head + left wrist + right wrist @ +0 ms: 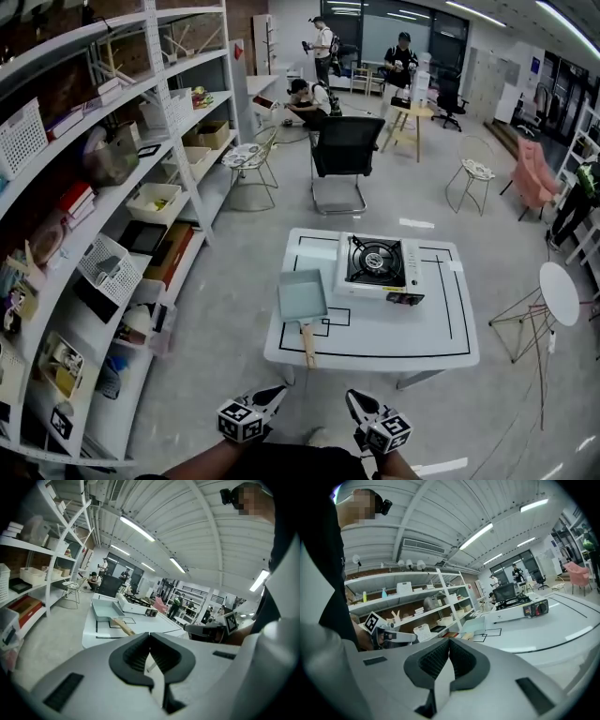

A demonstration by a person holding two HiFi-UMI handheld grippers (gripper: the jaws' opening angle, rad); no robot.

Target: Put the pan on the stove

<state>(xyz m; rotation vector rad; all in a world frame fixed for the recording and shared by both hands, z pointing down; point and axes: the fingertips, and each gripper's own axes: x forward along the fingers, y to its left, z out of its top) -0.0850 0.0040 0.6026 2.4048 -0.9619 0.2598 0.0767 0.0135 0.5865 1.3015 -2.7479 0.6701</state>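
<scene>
1. Both tongs sit low and close, short of the table: left gripper (270, 394) and right gripper (356, 401), each pinched together on nothing.
2. Pan (302, 294) rests on the white table (394, 342), its wooden handle pointing toward us.
3. Stove (379, 264) stands just beside the pan, on its right.

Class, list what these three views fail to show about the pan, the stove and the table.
- Head view: the knob setting on the stove is too small to read.
- Right gripper view: the handle end of the pan is hidden by the body of the right gripper.
- Head view: the legs of the table are mostly hidden under its top.
</scene>
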